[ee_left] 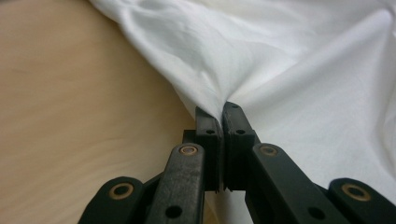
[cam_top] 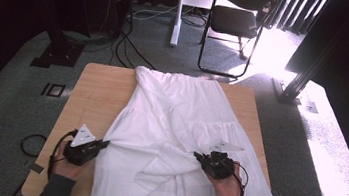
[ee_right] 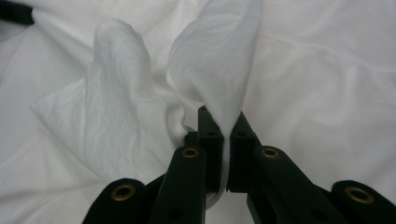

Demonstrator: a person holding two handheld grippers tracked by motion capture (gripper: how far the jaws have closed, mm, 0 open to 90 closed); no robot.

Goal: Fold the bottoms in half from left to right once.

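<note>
A white garment (cam_top: 183, 129) lies spread over the wooden table (cam_top: 98, 88), reaching from the far edge to the near edge. My left gripper (cam_top: 105, 144) sits at the garment's left edge, shut on a pinch of the white cloth (ee_left: 219, 93), with the fabric drawn taut from its jaws. My right gripper (cam_top: 197, 157) is over the cloth's near middle, shut on a raised fold of the garment (ee_right: 224, 70). A second loose fold (ee_right: 116, 70) stands up beside it in the right gripper view.
Bare wood (ee_left: 70, 107) shows left of the garment. Beyond the table stand a black folding chair (cam_top: 237, 20), a white post (cam_top: 178, 13) and cables on grey carpet. A cable loop (cam_top: 32, 144) lies on the floor at the left.
</note>
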